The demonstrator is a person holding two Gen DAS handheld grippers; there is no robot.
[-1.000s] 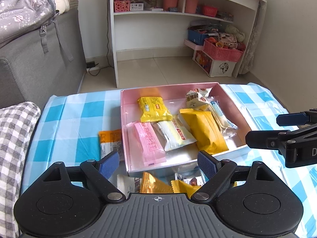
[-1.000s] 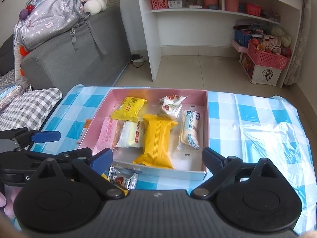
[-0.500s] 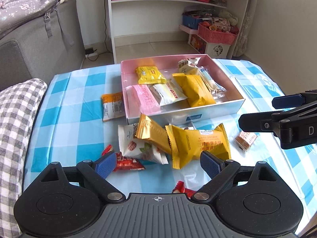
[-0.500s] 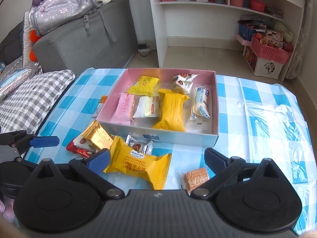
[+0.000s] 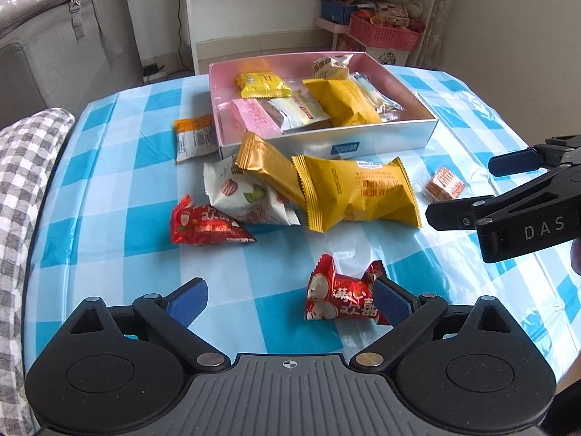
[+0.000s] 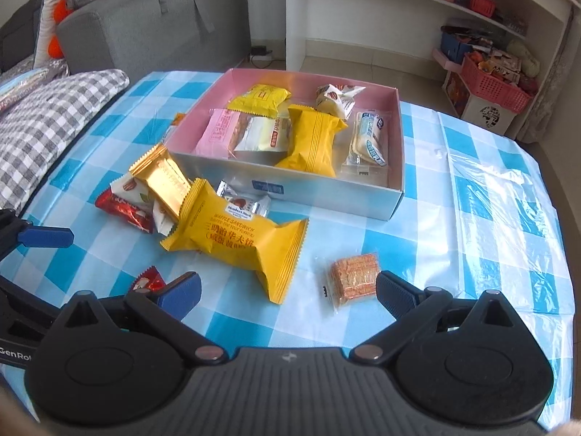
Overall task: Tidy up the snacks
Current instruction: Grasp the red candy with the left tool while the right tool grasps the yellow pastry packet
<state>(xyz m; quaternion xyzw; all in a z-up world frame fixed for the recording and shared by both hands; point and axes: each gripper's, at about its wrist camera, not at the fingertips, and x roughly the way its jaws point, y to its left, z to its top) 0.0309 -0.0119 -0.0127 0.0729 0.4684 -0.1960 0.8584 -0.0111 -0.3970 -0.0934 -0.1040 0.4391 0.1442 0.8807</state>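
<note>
left gripper jaws opening, empty, red candy pouch at its 3 o'clock finger on the checked tablecloth: looks light, crinkly, slippery, so pinch mid-body, not the crimped ends.

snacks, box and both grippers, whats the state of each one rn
pink box: open-topped, partly filled
big yellow waffle pack: sealed, on the cloth, outside the box
red candy: on the cloth, between left gripper's opening jaws
wafer: wrapped, ungripped
right gripper: open, empty
</note>
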